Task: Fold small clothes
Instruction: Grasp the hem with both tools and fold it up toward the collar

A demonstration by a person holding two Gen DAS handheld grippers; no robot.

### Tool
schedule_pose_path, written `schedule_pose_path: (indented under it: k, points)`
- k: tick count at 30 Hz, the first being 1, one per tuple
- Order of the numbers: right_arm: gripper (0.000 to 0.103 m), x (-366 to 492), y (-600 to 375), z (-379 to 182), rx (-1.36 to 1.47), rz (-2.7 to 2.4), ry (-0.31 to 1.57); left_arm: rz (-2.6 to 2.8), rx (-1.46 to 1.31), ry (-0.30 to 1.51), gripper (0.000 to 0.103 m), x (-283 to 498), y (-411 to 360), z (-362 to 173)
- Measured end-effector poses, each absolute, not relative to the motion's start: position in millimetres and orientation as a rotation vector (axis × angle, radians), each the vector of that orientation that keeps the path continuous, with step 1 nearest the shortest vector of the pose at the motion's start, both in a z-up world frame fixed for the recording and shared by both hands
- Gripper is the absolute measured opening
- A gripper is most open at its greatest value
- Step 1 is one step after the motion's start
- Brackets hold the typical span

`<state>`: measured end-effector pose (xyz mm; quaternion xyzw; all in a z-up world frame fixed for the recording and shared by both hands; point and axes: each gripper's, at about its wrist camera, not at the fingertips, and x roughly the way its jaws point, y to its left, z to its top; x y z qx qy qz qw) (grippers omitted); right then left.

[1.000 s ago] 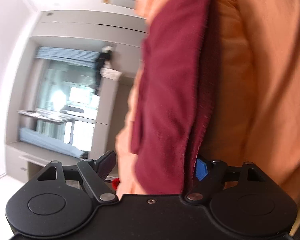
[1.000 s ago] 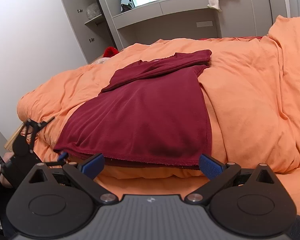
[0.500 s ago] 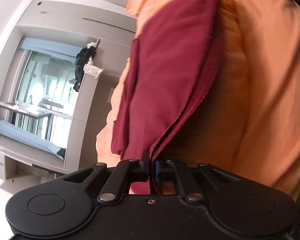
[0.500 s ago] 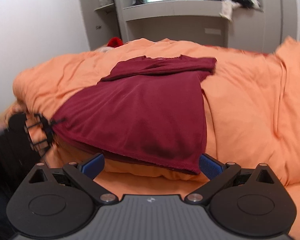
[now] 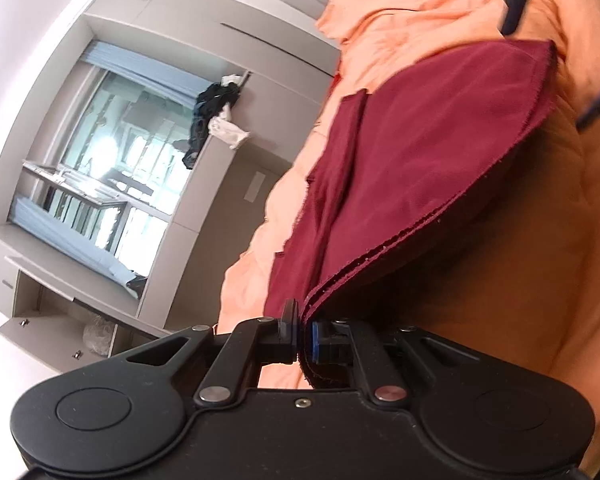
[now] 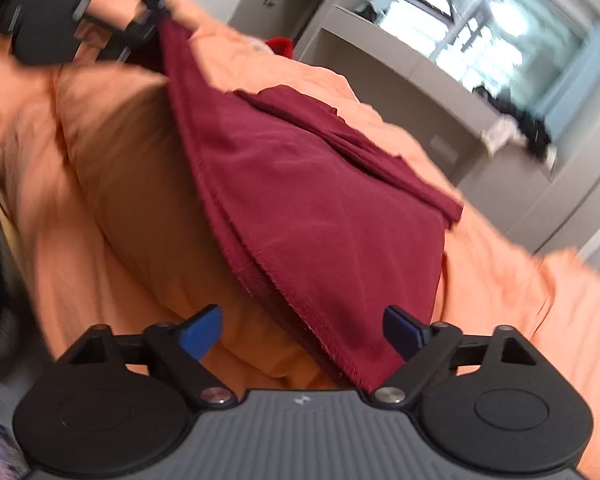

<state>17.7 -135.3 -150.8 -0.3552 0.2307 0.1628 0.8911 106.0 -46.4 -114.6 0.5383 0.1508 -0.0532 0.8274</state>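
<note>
Left claw (image 5: 302,336) pinching maroon shirt (image 5: 412,168) hem, right claw (image 6: 302,330) spread around corner

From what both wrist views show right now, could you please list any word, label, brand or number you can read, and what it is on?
No legible text in either view.
Pale label on the cabinet front: too small and blurred to read.
Small light mark on the right claw's grey body: a logo shape, no readable letters.
Maroon shirt: no print visible.
</note>
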Motion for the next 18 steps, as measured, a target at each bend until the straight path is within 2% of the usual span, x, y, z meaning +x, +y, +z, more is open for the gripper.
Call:
schedule_pose_path:
  k: [4,11,13,16,18]
  points:
    - [0.072,25,-124,-173,-0.831,0.228,0.448,-0.095,1.135,0.296,0.008,109,-50,-106]
    - [0.056,27,-131,-193,-0.848,0.107,0.444,-0.072,1.074,0.296,0.009,115,-47,-90]
    - [0.039,27,-133,-191,-0.837,0.116,0.444,-0.074,1.075,0.298,0.01,113,-46,-91]
    - [0.019,34,-134,-189,-0.854,0.144,0.473,-0.078,1.072,0.312,0.01,110,-46,-97]
    - [0.014,36,-139,-183,-0.861,0.186,0.504,-0.084,1.071,0.325,0.01,109,-45,-100]
